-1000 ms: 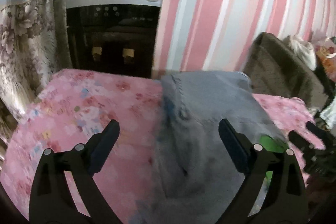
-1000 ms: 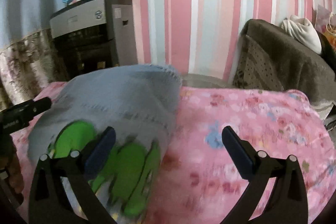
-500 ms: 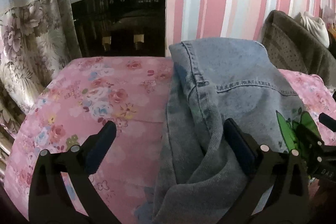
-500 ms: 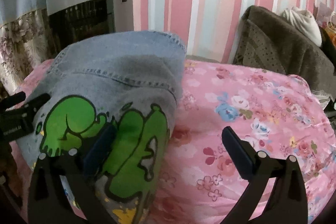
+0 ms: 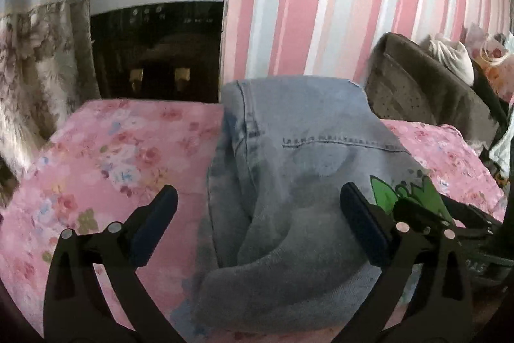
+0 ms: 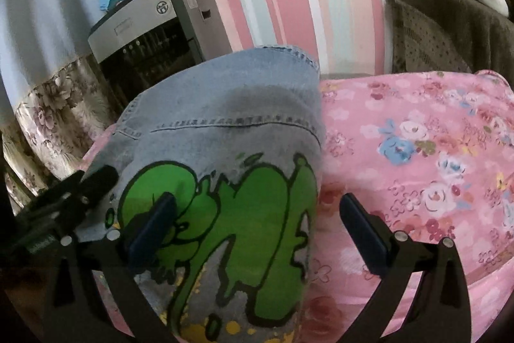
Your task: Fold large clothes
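The left gripper [image 5: 257, 227] and right gripper [image 6: 257, 227] were both seen spread wide, pinching nothing, over folded jeans [image 5: 308, 156] lying at frame centre on the pink bedspread [image 5: 122, 150]. The denim was judged heavy, thick and limp, best taken at its stitched edges. Open room was seen on bare bedspread at both sides, bounded by the water dispenser [image 5: 157, 31] upper left and a brown chair [image 5: 427, 92] at right.

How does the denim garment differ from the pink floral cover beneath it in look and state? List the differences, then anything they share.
The denim garment is grey-blue with stitched seams and a green cartoon print; the floral cover is pink with small flowers. The denim garment is folded into a thick, layered bundle, while the floral cover is spread out fairly flat. The garment lies on top; the cover lies underneath. Both are soft fabric.
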Demonstrator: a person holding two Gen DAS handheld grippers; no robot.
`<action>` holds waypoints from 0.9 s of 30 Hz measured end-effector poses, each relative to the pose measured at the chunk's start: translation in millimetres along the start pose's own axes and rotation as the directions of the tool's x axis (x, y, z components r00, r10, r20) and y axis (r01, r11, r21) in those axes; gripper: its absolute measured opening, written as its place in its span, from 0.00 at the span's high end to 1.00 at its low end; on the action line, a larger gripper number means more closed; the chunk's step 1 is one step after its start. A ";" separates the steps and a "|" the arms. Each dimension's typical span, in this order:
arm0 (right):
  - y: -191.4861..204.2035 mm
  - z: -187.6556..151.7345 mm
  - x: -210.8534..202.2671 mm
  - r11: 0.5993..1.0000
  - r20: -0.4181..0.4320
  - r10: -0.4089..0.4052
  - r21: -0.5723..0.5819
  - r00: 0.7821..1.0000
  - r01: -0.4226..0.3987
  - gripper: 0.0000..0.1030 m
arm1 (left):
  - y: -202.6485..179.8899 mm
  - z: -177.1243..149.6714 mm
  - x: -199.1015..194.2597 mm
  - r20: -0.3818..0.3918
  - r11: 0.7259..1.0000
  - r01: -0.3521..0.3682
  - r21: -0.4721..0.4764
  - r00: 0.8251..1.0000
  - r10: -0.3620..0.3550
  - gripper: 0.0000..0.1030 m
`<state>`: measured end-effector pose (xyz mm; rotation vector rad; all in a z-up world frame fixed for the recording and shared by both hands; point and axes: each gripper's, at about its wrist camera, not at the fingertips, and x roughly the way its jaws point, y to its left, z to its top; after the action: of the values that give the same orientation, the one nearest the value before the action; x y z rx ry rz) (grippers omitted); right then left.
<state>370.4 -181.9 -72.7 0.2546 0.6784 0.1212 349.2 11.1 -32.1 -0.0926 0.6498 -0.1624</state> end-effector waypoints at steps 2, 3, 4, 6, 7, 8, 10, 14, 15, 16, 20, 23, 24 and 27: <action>3.1 -0.5 1.8 1.000 -0.003 0.007 -0.016 1.000 -0.007 0.07 | 5.8 -2.8 5.6 -0.035 0.998 0.001 -0.068 0.999 -0.004 0.03; 4.4 -1.6 3.1 0.999 -0.009 0.027 -0.024 1.000 -0.027 0.14 | 6.4 -3.6 8.1 -0.046 0.997 0.002 -0.078 0.999 -0.005 0.03; 5.0 -1.9 3.3 0.999 -0.009 0.030 -0.028 1.000 -0.030 0.17 | 5.7 -3.9 10.0 -0.046 0.997 0.000 -0.072 0.999 -0.004 0.03; 5.1 -1.8 2.2 1.000 0.000 0.011 -0.027 1.000 -0.011 0.26 | 3.6 -4.3 12.7 -0.027 0.999 0.009 -0.047 1.000 -0.011 0.03; 4.2 -2.1 0.5 1.000 0.008 0.007 -0.021 1.000 -0.007 0.34 | 5.7 -4.7 13.5 -0.031 0.998 0.021 -0.056 0.999 -0.023 0.03; 1.3 -2.2 -1.7 1.000 0.019 0.002 -0.005 1.000 -0.002 0.37 | 8.7 -4.8 15.2 -0.036 0.997 0.040 -0.069 0.998 -0.043 0.03; -2.6 -1.3 -3.3 1.000 0.025 0.011 0.011 1.000 -0.012 0.42 | 14.0 -5.2 17.9 -0.044 0.993 0.072 -0.091 0.996 -0.076 0.03; -0.9 0.9 -4.9 1.000 0.033 0.012 -0.008 0.999 -0.011 0.49 | 10.8 -3.7 18.8 -0.046 0.995 0.075 -0.071 0.996 -0.079 0.07; -0.7 1.9 -5.2 1.000 0.035 0.016 -0.009 0.999 -0.015 0.51 | 8.3 -2.7 17.6 -0.041 0.993 0.102 -0.058 0.994 -0.104 0.27; -1.0 3.2 -5.6 1.000 0.035 0.020 -0.012 0.999 -0.020 0.53 | 4.9 -1.6 16.0 -0.038 0.990 0.134 -0.050 0.990 -0.136 0.56; 0.0 8.9 -11.5 0.999 0.053 0.022 -0.032 0.998 -0.020 0.57 | -13.1 2.1 12.8 -0.021 0.996 0.086 0.006 0.996 -0.086 0.76; -3.8 14.4 -17.9 0.998 0.060 0.028 -0.059 0.998 -0.025 0.59 | -24.8 7.0 5.1 0.003 0.996 0.085 0.025 0.996 -0.085 0.79; -7.5 17.8 -23.5 0.998 0.072 0.025 -0.067 0.997 -0.020 0.60 | -32.0 9.6 1.5 0.016 0.995 0.087 0.046 0.996 -0.087 0.79; -23.5 31.7 -46.4 0.996 0.118 0.010 -0.094 0.993 0.001 0.61 | -59.4 23.2 -6.4 0.028 0.989 0.127 0.070 0.991 -0.129 0.79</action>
<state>355.3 -219.6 -27.3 0.1712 0.5532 0.1405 351.1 -45.4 -1.8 -0.0711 0.6054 -0.3063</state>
